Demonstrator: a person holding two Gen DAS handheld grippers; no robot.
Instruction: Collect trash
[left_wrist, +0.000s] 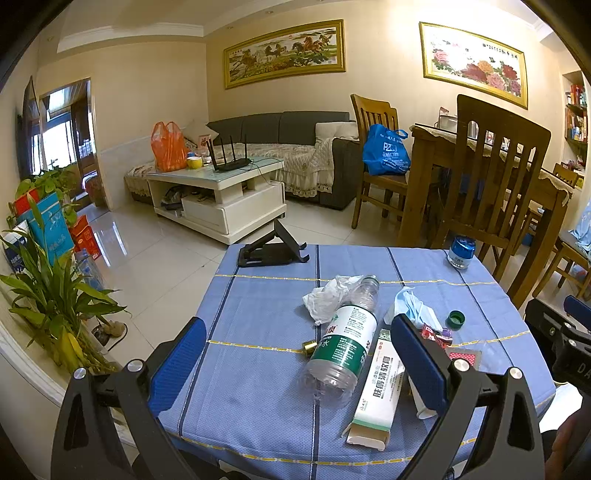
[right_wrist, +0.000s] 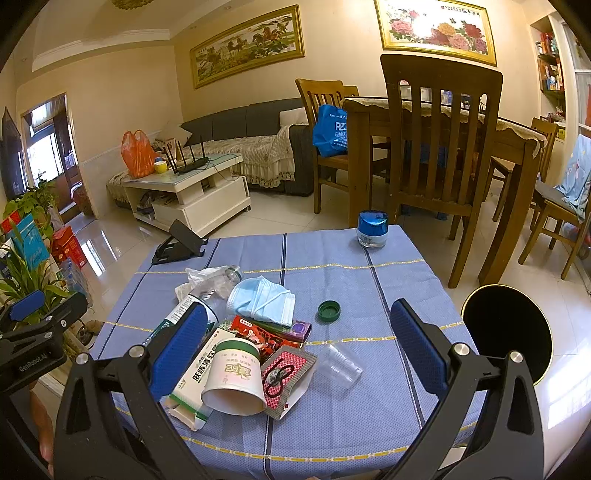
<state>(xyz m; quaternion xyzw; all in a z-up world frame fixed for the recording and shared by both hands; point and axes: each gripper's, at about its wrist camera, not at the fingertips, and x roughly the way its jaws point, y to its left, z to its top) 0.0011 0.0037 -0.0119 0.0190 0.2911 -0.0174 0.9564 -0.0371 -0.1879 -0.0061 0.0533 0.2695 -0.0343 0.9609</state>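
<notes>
Blue checked cloth (right_wrist: 332, 417) covered a small table in a tiled living room, with a grey sofa (left_wrist: 280, 125), a white coffee table (left_wrist: 221, 192) and wooden chairs (right_wrist: 436, 147) beyond it. Trash lay in a loose heap on the near left half of the cloth. A clear bottle (left_wrist: 343, 339) with a green label lay on its side, open neck pointing far, a crumpled white bag (left_wrist: 325, 295) touching its neck. Just right of the bottle lay a long carton (left_wrist: 376, 398), and on the carton's near end a paper cup (right_wrist: 236, 373) lay tipped over, mouth toward the near edge. A blue mask (right_wrist: 262, 299) sat beyond the cup, over a red wrapper (right_wrist: 269, 332). A red card (right_wrist: 288, 376) leaned against the cup's right side, and a clear cup (right_wrist: 340, 365) lay on its side just right of the card. A green cap (right_wrist: 328, 310) lay apart, right of the mask. A blue-lidded jar (right_wrist: 372, 229) stood at the far right corner, a black stand (left_wrist: 273, 251) at the far left edge. On the floor right of the table stood a black bin (right_wrist: 509, 332) with a gold rim.

Both tongs were spread wide and gripped nothing. The left gripper (left_wrist: 295, 369) hovered over the near left of the table, framing the bottle and carton. The right gripper (right_wrist: 299, 350) hovered near the heap, the paper cup and card between its fingers
</notes>
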